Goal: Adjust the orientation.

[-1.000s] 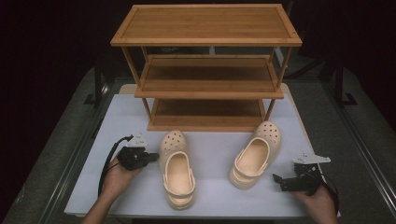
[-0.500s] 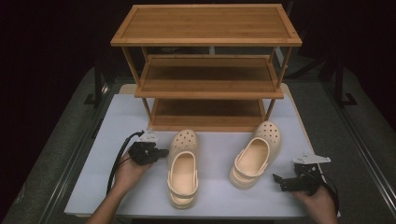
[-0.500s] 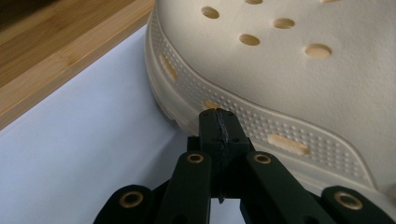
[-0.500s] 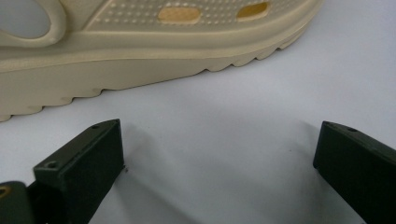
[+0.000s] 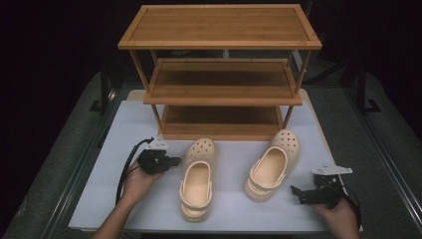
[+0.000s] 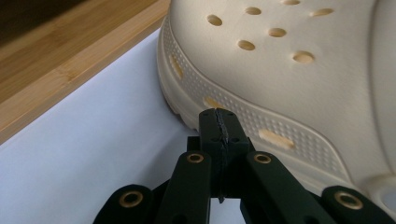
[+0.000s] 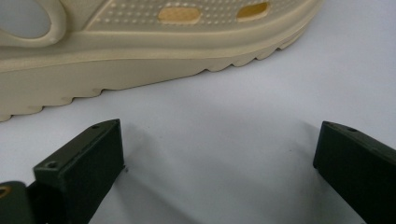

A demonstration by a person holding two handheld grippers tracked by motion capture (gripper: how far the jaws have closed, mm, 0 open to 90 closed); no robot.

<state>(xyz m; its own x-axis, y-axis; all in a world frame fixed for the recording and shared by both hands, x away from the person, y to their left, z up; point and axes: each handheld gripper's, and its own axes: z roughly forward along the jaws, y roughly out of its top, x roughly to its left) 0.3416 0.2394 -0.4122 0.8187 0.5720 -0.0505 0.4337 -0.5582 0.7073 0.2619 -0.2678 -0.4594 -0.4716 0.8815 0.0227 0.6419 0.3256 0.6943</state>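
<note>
Two cream clogs lie on the white tabletop (image 5: 104, 199) in front of a three-tier wooden shoe rack (image 5: 221, 87). The left clog (image 5: 197, 181) points its toe at the rack. My left gripper (image 5: 175, 162) is shut with nothing between its jaws. Its joined tips (image 6: 219, 123) rest against the ribbed side of that left clog (image 6: 299, 70) near the toe. The right clog (image 5: 271, 167) lies tilted toward the right. My right gripper (image 5: 297, 191) stands open just right of its heel, low over the table. In the right gripper view the right gripper (image 7: 219, 140) has only bare tabletop between its fingers, with the clog's sole (image 7: 140, 70) beyond them.
The rack's bottom shelf (image 5: 221, 122) lies just behind the clogs' toes. Its wooden edge (image 6: 70, 60) runs close to the left gripper. Dark metal frame rails (image 5: 383, 149) border the table on both sides. A cable (image 5: 127, 167) loops from the left gripper.
My left gripper has slid to the right against the left clog, and that clog has shifted right and a little away from me. The right hand and right clog have stayed put.
</note>
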